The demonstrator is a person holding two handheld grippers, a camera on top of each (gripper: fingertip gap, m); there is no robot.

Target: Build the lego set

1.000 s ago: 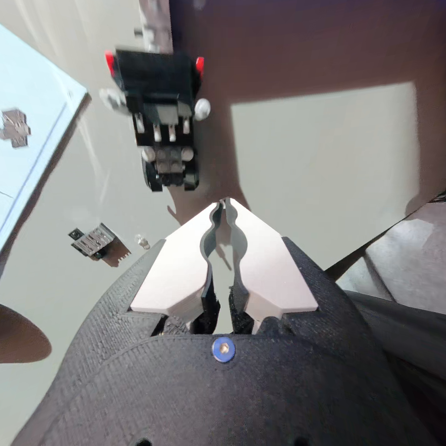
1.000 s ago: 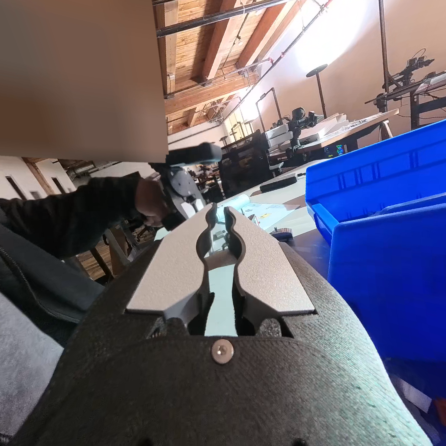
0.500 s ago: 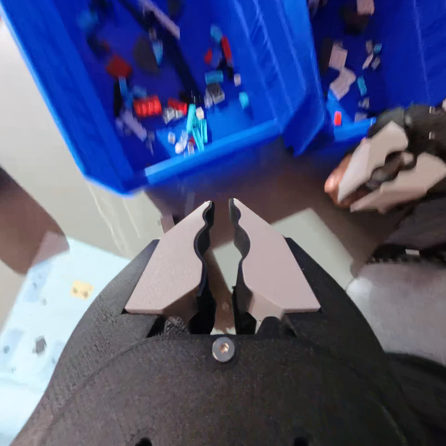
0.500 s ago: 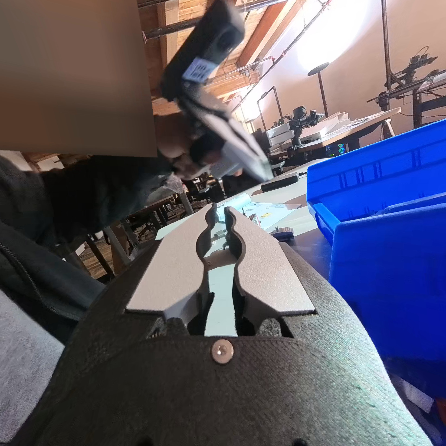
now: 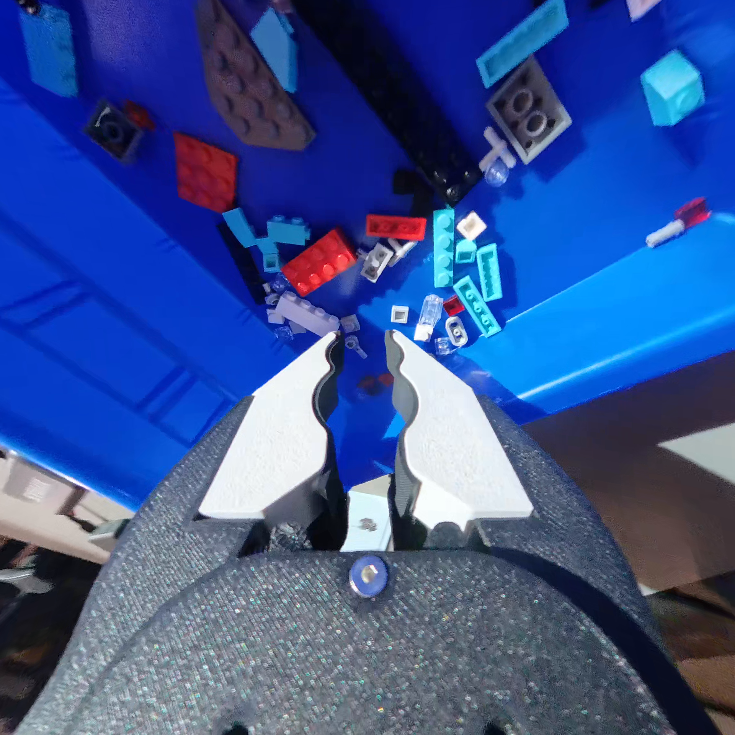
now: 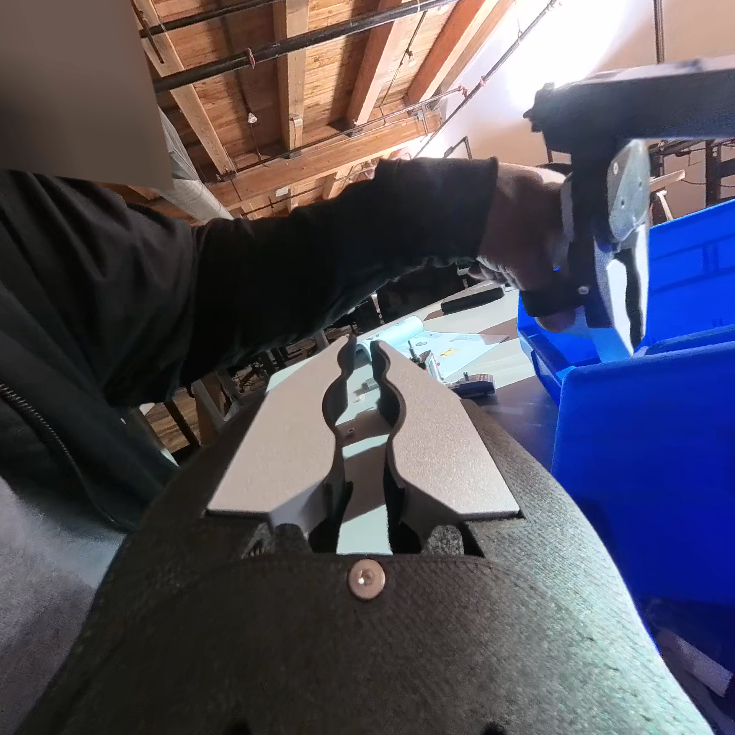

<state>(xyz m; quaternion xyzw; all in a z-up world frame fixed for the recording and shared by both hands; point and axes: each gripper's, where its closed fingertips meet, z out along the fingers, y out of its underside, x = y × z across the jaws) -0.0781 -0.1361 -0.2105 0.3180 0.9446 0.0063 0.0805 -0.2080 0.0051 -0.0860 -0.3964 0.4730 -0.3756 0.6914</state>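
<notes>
Left gripper [image 5: 364, 338] parted, empty, over loose bricks [image 5: 320, 262] in blue bin [image 5: 99, 302].

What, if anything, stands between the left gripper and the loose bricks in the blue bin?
Nothing visible does. The left gripper is open over the blue bin, with only bare bin floor between its tips and the nearest loose bricks. It holds nothing.

The blue bin [image 5: 119, 318] is showing a glossy blue floor. At frame centre, a red 2x4 brick [image 5: 320, 261] is lying beside turquoise plates [image 5: 443, 246] and a white brick [image 5: 306, 312]. At upper left, a dark brown wedge plate [image 5: 250, 83] is lying above a red plate [image 5: 205, 173].
</notes>
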